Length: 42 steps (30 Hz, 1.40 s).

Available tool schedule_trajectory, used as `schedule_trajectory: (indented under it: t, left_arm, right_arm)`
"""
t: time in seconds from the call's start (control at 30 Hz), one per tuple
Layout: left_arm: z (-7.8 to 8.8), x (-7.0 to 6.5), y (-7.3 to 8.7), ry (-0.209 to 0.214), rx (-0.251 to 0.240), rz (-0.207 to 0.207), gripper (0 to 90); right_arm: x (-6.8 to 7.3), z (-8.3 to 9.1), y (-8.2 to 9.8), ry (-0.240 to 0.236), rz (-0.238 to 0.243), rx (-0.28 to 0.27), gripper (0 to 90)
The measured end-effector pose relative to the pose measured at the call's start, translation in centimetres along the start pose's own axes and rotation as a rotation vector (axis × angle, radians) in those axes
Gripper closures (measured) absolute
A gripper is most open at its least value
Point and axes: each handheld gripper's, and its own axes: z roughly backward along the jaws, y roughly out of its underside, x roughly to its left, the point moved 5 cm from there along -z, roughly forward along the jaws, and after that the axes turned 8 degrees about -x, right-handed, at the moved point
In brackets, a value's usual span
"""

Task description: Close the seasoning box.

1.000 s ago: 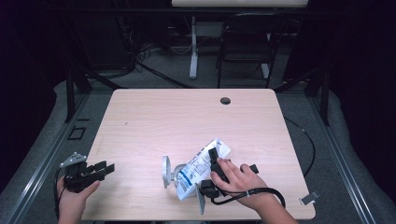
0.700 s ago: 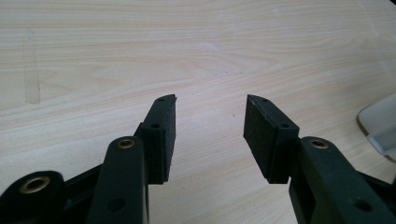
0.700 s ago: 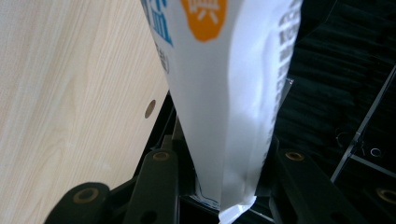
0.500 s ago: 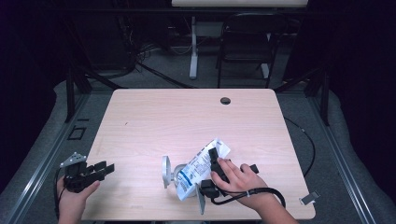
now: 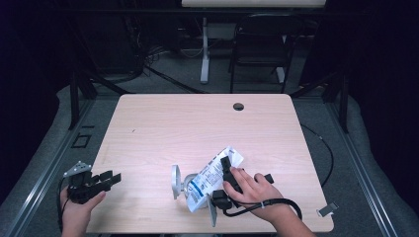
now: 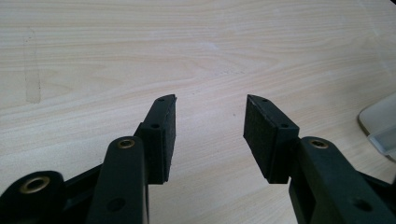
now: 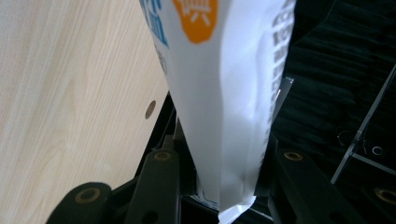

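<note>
A white pouch [image 5: 210, 177] with blue print lies tilted over the front middle of the wooden table [image 5: 197, 123]. My right gripper [image 5: 230, 170] is shut on it, the hand just right of the pouch. In the right gripper view the pouch [image 7: 229, 93], with an orange mark and blue lettering, rises between the two black jaws, which press on both its sides. My left gripper [image 5: 111, 178] rests at the table's front left corner, open. In the left gripper view its pads [image 6: 163, 135] stand apart over bare wood, the left gripper [image 6: 210, 123] with nothing between its jaws.
A grey round-ended object [image 5: 175, 181] lies against the pouch's left end; a translucent edge of it [image 6: 380, 123] is at the right of the left gripper view. A cable hole [image 5: 238, 106] sits near the table's far edge. A chair [image 5: 259, 49] stands behind the table.
</note>
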Motion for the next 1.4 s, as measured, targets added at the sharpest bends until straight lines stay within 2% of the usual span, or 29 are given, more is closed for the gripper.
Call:
schedule_trajectory:
  t: [0.33, 0.5, 0.8, 0.87, 0.97, 1.03, 1.4]
  left_arm:
    - [0.0, 0.0, 0.0, -0.001, 0.005, -0.001, 54.5]
    - [0.1, 0.0, 0.0, -0.001, 0.01, -0.002, 54.5]
    - [0.0, 0.0, 0.0, -0.001, 0.007, -0.002, 54.5]
    - [0.0, 0.0, 0.1, -0.001, 0.009, -0.002, 54.5]
    - [-0.1, 0.0, 0.1, -0.002, 0.007, -0.002, 54.5]
    - [0.0, 0.1, 0.1, -0.003, 0.02, -0.007, 54.6]
    - [-0.1, 0.1, 0.2, -0.007, 0.023, -0.005, 54.5]
  right_arm:
    - [0.0, 0.0, 0.0, -0.007, -0.01, 0.002, 71.6]
    - [0.2, 0.0, 0.1, -0.016, -0.03, 0.004, 71.8]
    - [0.6, 0.1, 0.1, -0.042, -0.102, -0.014, 72.2]
    - [0.6, 0.1, 0.2, -0.044, -0.098, -0.005, 72.2]
    - [0.8, 0.1, 0.2, -0.042, -0.117, -0.014, 72.4]
    - [0.9, 0.2, 0.2, -0.042, -0.133, -0.013, 72.5]
    - [1.0, 0.2, 0.2, -0.044, -0.148, -0.013, 72.7]
